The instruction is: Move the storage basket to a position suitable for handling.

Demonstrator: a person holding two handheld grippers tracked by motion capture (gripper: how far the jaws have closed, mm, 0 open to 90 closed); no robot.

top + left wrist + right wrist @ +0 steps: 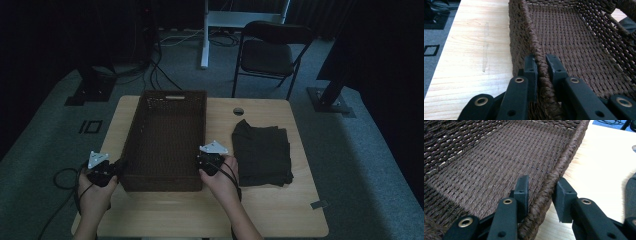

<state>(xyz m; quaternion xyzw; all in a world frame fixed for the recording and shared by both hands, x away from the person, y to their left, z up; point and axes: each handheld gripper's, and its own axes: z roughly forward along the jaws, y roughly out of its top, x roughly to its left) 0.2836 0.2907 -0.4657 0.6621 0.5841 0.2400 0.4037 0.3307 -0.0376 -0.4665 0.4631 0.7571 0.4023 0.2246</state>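
Basket (165, 142) sits on the table (210, 215), left of a folded dark cloth (262, 152). Woven and empty, it looks light and fairly stiff, though its walls may flex; the thick braided rim at the near corners seems the best hold. Left gripper (541, 65) is closed on the left rim, one jaw inside, one outside. Right gripper (541, 192) straddles the right rim likewise, nearly closed, its outer jaw perhaps just clear.

No legible text or labels
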